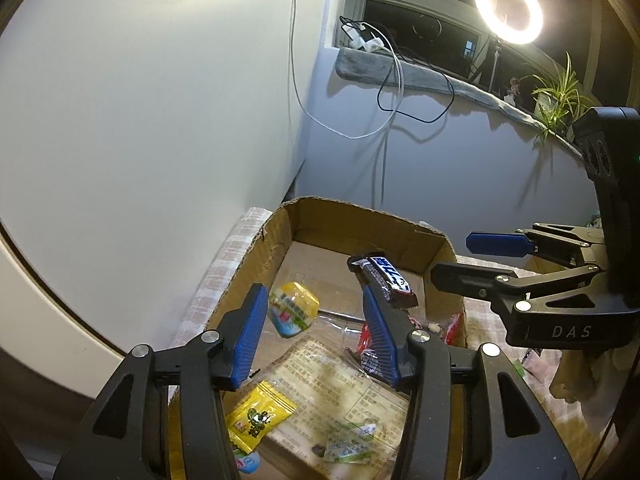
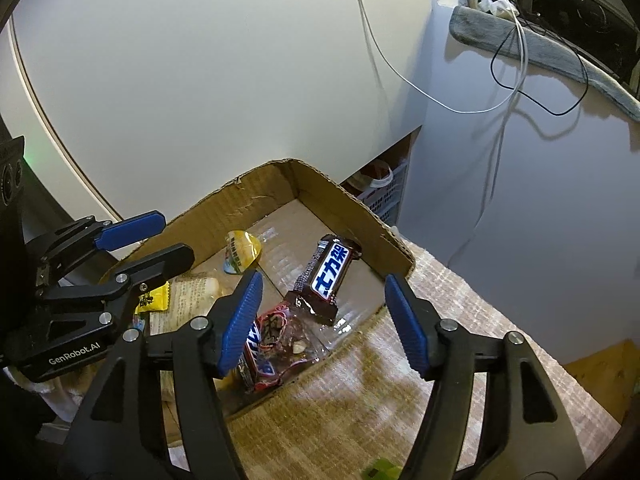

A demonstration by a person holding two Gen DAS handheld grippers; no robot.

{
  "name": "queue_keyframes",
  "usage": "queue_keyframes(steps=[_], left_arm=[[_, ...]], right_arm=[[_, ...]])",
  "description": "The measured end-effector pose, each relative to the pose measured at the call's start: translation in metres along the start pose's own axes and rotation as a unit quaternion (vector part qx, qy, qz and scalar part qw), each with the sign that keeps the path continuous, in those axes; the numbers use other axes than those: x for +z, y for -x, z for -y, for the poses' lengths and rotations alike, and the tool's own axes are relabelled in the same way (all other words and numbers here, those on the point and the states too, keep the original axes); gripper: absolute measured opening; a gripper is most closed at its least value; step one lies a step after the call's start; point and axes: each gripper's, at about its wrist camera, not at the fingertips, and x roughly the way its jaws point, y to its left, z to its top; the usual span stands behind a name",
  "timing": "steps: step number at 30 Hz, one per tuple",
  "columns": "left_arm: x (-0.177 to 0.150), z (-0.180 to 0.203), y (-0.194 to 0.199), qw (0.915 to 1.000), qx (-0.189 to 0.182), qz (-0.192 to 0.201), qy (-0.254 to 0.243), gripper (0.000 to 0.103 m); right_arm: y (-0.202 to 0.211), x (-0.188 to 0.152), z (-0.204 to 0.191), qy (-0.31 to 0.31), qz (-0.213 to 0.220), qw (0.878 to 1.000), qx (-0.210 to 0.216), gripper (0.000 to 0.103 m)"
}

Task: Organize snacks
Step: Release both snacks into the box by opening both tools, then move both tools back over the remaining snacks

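So both grippers are over the cardboard box (image 1: 256, 258), jaws spread apart on each, nothing clamped. The left gripper (image 1: 316, 336) has the yellow jelly cup (image 1: 294, 308) between its jaws and further in, and the Snickers bar (image 1: 384, 280) is right off the tip of its right finger, looks like it's in the air over the box rather than lying flat, can't say for sure. Below the jaws sits a big tan packet (image 1: 340, 384) covered in print, with a yellow sachet (image 1: 258, 416) on its near-left corner and a green-white sachet (image 1: 348, 444) nearer the camera.

From the right gripper (image 2: 332, 320), the bar (image 2: 330, 274) sits between the jaws, slightly ahead. A torn red wrapper (image 2: 272, 344) is just inside its left finger. The box's front wall (image 2: 320, 376) runs across under the jaws. Outside it is the checked cloth (image 2: 460, 300). Behind: white wall, cables (image 2: 516, 68), ring light (image 1: 508, 6).
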Motion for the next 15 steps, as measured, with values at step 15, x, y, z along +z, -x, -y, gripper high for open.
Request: queue_keyframes(steps=[15], left_arm=[[-0.005, 0.021, 0.026, 0.9996, -0.018, 0.017, -0.012, 0.049]], right_arm=[[0.044, -0.023, 0.011, -0.011, 0.015, 1.0, -0.015, 0.067]])
